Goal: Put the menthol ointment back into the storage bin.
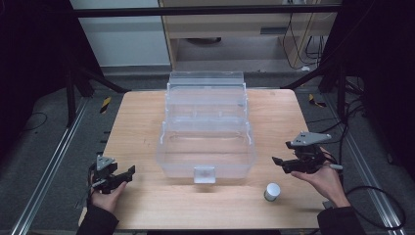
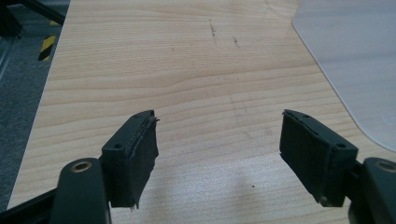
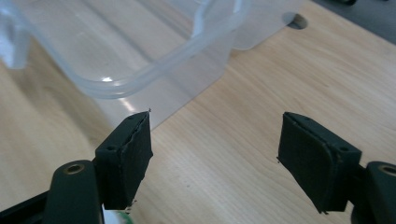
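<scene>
Nothing is underway yet: the small white jar [image 1: 272, 191] stands untouched at the lower right of the worktop [image 1: 147, 127], outside the clear box [image 1: 206, 147]. Both the left hand-held gripper [image 1: 131, 171] and right hand-held gripper [image 1: 277, 162] hang spread and empty

Dim, soft high view; brighter, sharper gripper views

In the high view the wooden table [image 1: 147, 117] is evenly but weakly lit while the surroundings sink into near black, and the whole picture is soft and low in detail. The clear plastic box [image 1: 205, 142] gives pale reflections. In the right gripper view its rim [image 3: 116, 86] carries 1 small white glint. In both gripper views the wood grain is crisp, the near black jaws slightly soft, with faint shadows beneath them.
</scene>
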Motion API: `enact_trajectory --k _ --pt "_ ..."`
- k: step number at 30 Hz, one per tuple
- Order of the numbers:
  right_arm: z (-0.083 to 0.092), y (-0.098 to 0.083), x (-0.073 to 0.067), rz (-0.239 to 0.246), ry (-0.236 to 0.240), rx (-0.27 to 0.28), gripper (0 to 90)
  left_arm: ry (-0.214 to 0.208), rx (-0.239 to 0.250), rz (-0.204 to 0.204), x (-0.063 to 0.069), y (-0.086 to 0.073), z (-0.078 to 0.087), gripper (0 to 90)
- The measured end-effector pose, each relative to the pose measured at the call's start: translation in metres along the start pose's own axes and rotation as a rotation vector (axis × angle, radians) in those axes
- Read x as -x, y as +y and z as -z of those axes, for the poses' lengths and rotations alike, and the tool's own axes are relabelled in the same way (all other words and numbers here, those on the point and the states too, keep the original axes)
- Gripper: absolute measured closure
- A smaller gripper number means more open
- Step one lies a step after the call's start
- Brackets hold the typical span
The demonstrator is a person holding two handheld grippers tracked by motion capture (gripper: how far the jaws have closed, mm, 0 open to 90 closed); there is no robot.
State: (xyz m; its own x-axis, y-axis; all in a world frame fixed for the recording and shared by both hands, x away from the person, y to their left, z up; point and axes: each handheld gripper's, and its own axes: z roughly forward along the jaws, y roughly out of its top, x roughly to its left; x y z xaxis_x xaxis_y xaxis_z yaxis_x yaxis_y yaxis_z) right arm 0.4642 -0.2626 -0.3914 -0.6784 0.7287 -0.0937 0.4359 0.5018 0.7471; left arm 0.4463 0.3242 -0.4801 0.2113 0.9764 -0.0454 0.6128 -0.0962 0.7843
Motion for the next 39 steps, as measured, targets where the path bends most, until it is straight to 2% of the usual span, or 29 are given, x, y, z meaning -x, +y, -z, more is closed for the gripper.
enact_trajectory --k 5,7,8,10,12,13,14,16,18,19,21,23,25,33,37,39 --pt "0.002 0.015 -0.005 0.079 0.033 -0.066 25.9 0.0 0.0 -0.001 0.0 0.0 0.0 26.9" --pt "0.002 0.017 -0.006 0.091 0.047 -0.081 26.0 -0.002 0.0 -0.001 0.0 0.0 0.0 27.0" --pt "0.001 0.021 -0.009 0.119 0.072 -0.113 26.4 -0.004 0.0 -0.003 0.001 0.0 0.0 27.0" --pt "0.001 0.025 -0.013 0.171 0.09 -0.149 27.1 -0.006 -0.001 -0.007 0.0 0.0 -0.001 27.1" --pt "0.0 0.028 -0.017 0.209 0.121 -0.181 27.3 -0.006 -0.001 -0.007 0.0 0.0 -0.001 27.2" --pt "0.0 0.028 -0.017 0.209 0.121 -0.181 27.3 -0.006 -0.001 -0.007 0.0 0.0 -0.001 27.2" --pt "-0.001 0.03 -0.02 0.25 0.152 -0.225 27.1 -0.007 -0.001 -0.006 0.0 0.0 -0.001 27.2" --pt "-0.003 0.031 -0.024 0.292 0.168 -0.286 27.1 -0.008 -0.001 -0.003 0.0 0.0 -0.001 27.3" --pt "-0.005 0.031 -0.028 0.326 0.188 -0.324 26.9 -0.009 -0.001 -0.007 0.0 0.0 -0.001 27.3" --pt "-0.005 0.031 -0.028 0.326 0.188 -0.324 26.9 -0.009 -0.001 -0.007 0.0 0.0 -0.001 27.3" --pt "-0.007 0.03 -0.032 0.36 0.225 -0.371 26.8 -0.012 0.0 -0.006 -0.001 0.0 -0.001 27.4" --pt "-0.008 0.029 -0.033 0.372 0.234 -0.379 26.8 -0.012 0.0 -0.005 -0.001 0.0 -0.001 27.4" --pt "-0.011 0.028 -0.036 0.406 0.254 -0.408 26.7 -0.012 -0.001 -0.005 -0.001 0.001 -0.002 27.4" --pt "-0.015 0.023 -0.042 0.453 0.305 -0.475 27.2 -0.014 -0.001 -0.007 0.0 0.001 -0.002 27.5" --pt "-0.017 0.02 -0.044 0.488 0.323 -0.491 29.8 -0.014 -0.002 -0.01 0.0 0.001 -0.002 27.6" --pt "-0.017 0.019 -0.045 0.49 0.329 -0.497 30.3 -0.014 -0.002 -0.01 0.0 0.001 -0.002 27.6"
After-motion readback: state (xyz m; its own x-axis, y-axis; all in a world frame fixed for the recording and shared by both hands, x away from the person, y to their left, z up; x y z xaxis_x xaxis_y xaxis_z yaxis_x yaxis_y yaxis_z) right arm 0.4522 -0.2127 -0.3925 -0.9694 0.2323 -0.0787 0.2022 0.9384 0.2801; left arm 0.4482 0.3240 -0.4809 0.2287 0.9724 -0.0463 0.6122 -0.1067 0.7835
